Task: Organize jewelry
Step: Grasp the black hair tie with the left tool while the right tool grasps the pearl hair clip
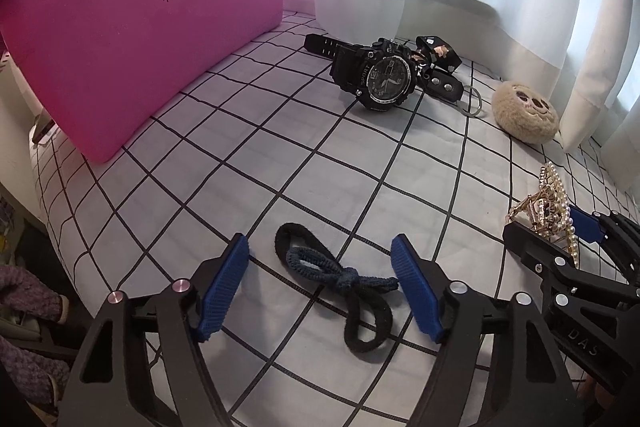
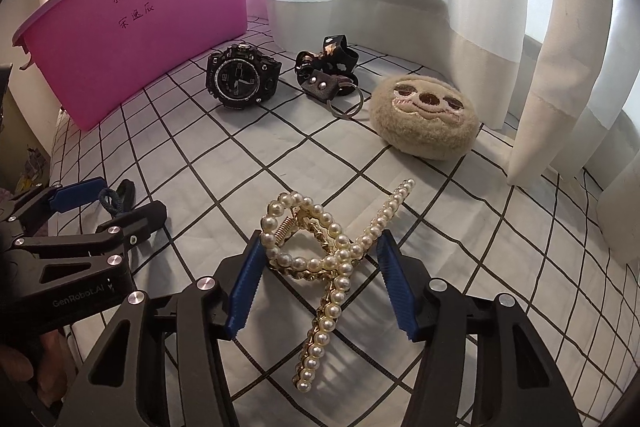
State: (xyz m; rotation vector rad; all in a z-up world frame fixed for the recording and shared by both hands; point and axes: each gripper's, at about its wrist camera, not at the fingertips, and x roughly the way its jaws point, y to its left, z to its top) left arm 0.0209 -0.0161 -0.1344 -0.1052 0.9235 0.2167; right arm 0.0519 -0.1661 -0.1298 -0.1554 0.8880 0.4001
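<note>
Only the right wrist view shows the pearl hair claw (image 2: 326, 259) whole: gold frame, looped pearl rows, spring at top. It lies on the checked cloth (image 2: 224, 163) between the right tool (image 2: 320, 287) pads, the left pad touching it, the right pad apart. The left wrist view alone shows the knotted black and navy hair ties (image 1: 340, 279) whole, lying between the half-open left tool (image 1: 320, 287), ungripped. Beyond lie a black watch (image 2: 240, 77), key strap (image 2: 328, 71), plush sloth face (image 2: 424, 111) and pink bin (image 2: 136, 39)
</note>
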